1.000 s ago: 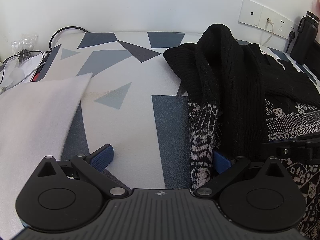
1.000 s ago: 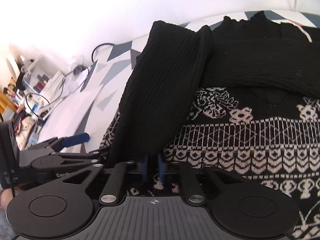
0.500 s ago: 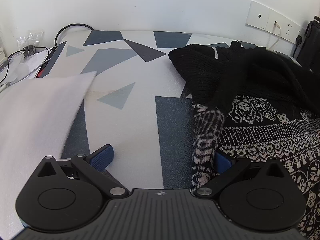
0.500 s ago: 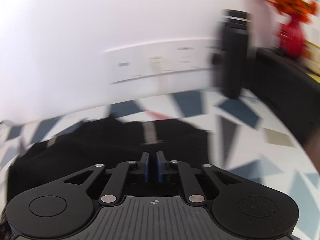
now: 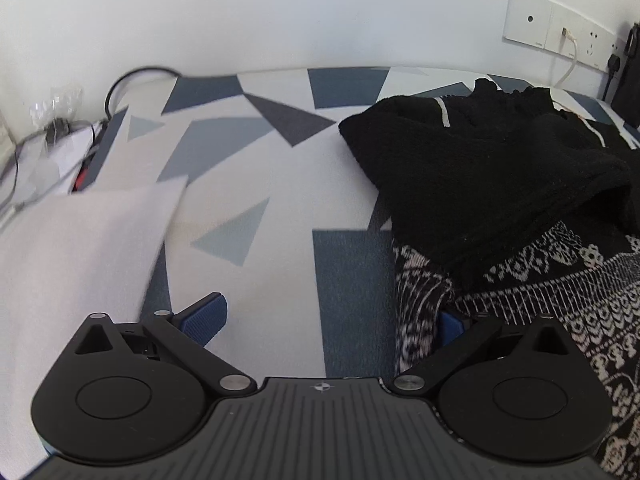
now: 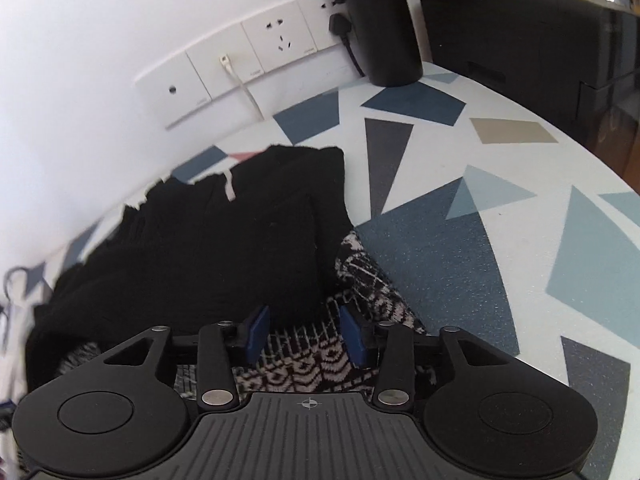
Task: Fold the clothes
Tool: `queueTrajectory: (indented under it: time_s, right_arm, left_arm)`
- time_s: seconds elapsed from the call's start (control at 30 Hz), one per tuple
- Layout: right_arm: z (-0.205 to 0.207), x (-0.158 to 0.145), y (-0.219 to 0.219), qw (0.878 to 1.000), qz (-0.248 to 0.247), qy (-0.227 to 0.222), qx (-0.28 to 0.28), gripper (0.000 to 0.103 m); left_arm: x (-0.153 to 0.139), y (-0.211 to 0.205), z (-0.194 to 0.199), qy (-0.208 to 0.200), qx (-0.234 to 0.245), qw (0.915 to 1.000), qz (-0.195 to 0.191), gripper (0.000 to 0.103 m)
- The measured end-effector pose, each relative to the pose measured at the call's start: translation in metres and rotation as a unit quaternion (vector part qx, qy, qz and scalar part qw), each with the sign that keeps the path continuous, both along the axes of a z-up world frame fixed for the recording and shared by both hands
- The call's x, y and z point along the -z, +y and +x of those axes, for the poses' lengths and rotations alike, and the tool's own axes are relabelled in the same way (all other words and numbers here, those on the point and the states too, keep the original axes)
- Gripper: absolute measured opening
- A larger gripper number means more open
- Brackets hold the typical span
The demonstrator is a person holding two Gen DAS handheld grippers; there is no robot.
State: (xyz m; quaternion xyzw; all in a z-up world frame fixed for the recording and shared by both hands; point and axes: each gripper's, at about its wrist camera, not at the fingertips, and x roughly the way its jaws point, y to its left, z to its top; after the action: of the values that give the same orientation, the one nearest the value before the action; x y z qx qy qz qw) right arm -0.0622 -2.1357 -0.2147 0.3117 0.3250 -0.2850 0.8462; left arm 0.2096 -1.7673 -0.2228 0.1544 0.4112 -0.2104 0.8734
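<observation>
Black patterned sweater (image 6: 208,264): sleeve now laid across body at 12 o'clock; right claw (image 6: 306,334) just opened, empty; left claw (image 5: 332,320) open, idle; sleeve fold judged done.

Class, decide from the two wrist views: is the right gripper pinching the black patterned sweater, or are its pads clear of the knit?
Apart. The right wrist view shows the right gripper, jaws just opened, with the sweater lying loose between the pads.
</observation>
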Motion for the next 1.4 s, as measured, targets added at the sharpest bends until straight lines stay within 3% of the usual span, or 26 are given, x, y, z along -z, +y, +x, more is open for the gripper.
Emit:
queueTrajectory:
  time_s: [0.17, 0.23, 0.3, 0.4, 0.47, 0.6, 0.63, 0.7, 0.77, 0.87, 0.93, 1.07, 1.2, 1.3, 1.37, 1.4]
  right_arm:
    - [0.022, 0.003, -0.001, 1.0, 0.008, -0.011, -0.001, 0.04]
    - [0.032, 0.0, -0.001, 1.0, -0.004, 0.004, -0.012, 0.017]
    - [0.033, -0.012, -0.005, 1.0, -0.005, -0.01, -0.005, 0.012]
    - [0.028, -0.051, -0.005, 0.995, -0.093, -0.035, 0.004, 0.012]
    - [0.022, -0.063, -0.012, 0.994, -0.101, -0.032, 0.002, 0.011]
    - [0.017, -0.042, -0.021, 0.996, -0.073, 0.046, -0.017, 0.011]
    - [0.017, -0.035, -0.022, 0.995, -0.067, 0.068, -0.023, 0.011]
    - [0.015, -0.023, -0.024, 0.992, -0.057, 0.109, -0.033, 0.028]
    - [0.009, -0.03, -0.024, 0.995, -0.058, 0.083, -0.024, 0.036]
    - [0.003, -0.038, -0.031, 0.997, -0.059, 0.044, -0.01, 0.04]
    - [0.008, -0.04, -0.039, 0.998, -0.057, 0.033, -0.008, 0.042]
    - [0.023, -0.039, -0.055, 0.998, -0.057, 0.017, -0.01, 0.042]
    - [0.041, -0.031, -0.065, 0.998, -0.054, 0.013, -0.016, 0.042]
    - [0.054, -0.021, -0.067, 0.998, -0.043, 0.032, -0.026, 0.042]
    - [0.058, -0.017, -0.062, 0.997, -0.047, 0.043, -0.035, 0.038]
    - [0.059, -0.018, -0.059, 0.997, -0.054, 0.044, -0.036, 0.031]
  left_arm:
    - [-0.001, -0.01, 0.003, -0.021, -0.008, 0.9997, 0.013, 0.103]
    - [-0.001, -0.007, 0.007, -0.027, -0.029, 0.9991, 0.016, 0.103]
    - [-0.004, 0.0, 0.011, -0.025, -0.051, 0.9984, 0.004, 0.103]
    - [-0.004, 0.005, 0.01, -0.017, -0.057, 0.9982, -0.007, 0.103]
    - [-0.001, 0.005, 0.007, -0.014, -0.054, 0.9985, -0.002, 0.103]
    - [0.002, 0.016, 0.013, 0.029, -0.04, 0.998, -0.038, 0.103]
    - [0.002, 0.02, 0.016, 0.045, -0.032, 0.9974, -0.047, 0.103]
    - [-0.004, 0.025, 0.019, 0.065, -0.004, 0.9962, -0.057, 0.103]
    - [-0.015, 0.032, 0.019, 0.077, 0.03, 0.9938, -0.074, 0.103]
    - [-0.039, 0.044, 0.022, 0.095, 0.068, 0.9839, -0.135, 0.103]
    - [-0.054, 0.049, 0.035, 0.107, 0.072, 0.9725, -0.194, 0.103]
    - [-0.056, 0.025, 0.082, 0.12, 0.003, 0.9651, -0.233, 0.1]
    - [-0.032, -0.011, 0.126, 0.154, -0.059, 0.9578, -0.235, 0.079]
    - [-0.022, -0.03, 0.142, 0.171, -0.086, 0.9535, -0.233, 0.076]
    - [-0.021, -0.037, 0.144, 0.172, -0.097, 0.9559, -0.217, 0.049]
    - [-0.021, -0.038, 0.144, 0.173, -0.102, 0.957, -0.209, 0.02]
